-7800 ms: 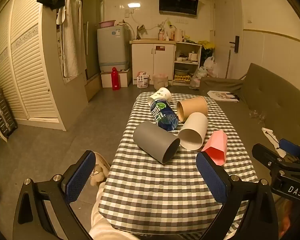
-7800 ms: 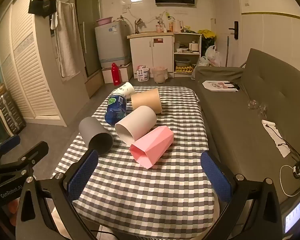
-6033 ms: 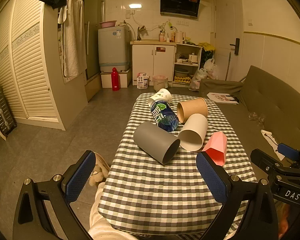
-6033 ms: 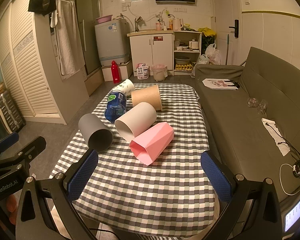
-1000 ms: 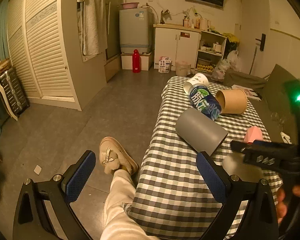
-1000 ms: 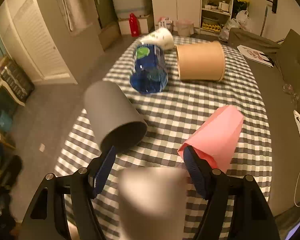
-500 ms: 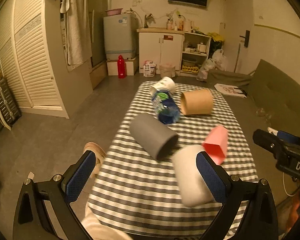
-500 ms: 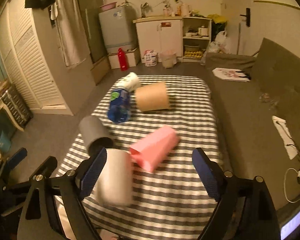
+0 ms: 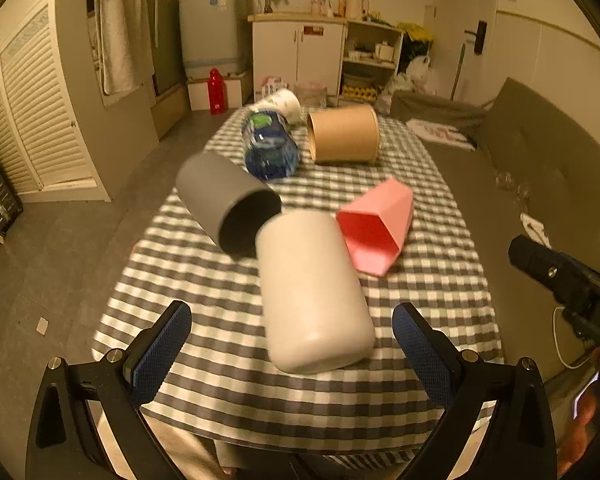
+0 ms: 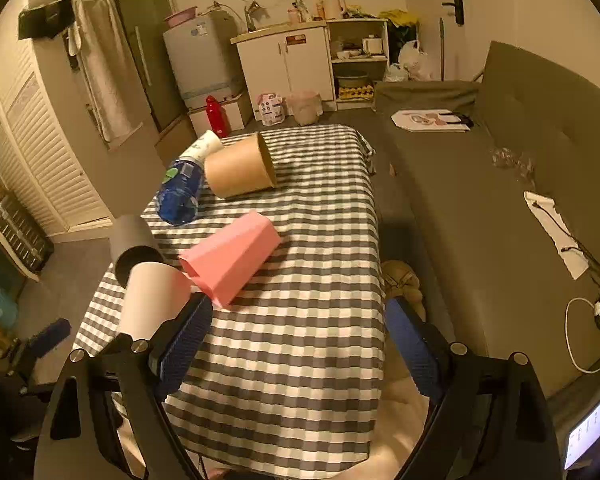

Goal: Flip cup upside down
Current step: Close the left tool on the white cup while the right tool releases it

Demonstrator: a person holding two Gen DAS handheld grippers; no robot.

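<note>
A white cup [image 9: 312,292] stands upside down, base up, near the front of the checked table [image 9: 432,264]; it also shows in the right wrist view [image 10: 152,300]. A grey cup [image 9: 224,200], a pink faceted cup [image 9: 376,228], a brown paper cup [image 9: 344,134] and a blue bottle [image 9: 270,146] lie on their sides behind it. My left gripper [image 9: 292,344] is open, its fingers on either side of the white cup without touching it. My right gripper [image 10: 300,340] is open and empty over the table's front right part.
A white paper cup [image 9: 280,102] lies at the table's far end. A dark sofa [image 10: 500,200] runs along the table's right side. Cabinets [image 9: 296,56], a washer [image 9: 212,32] and a red bottle [image 9: 216,90] stand at the back. The right gripper's body [image 9: 564,280] is at the right.
The white cup went from held in the right gripper to standing base up on the table. The right gripper let go and drew back to the right. The left gripper moved toward the cup.
</note>
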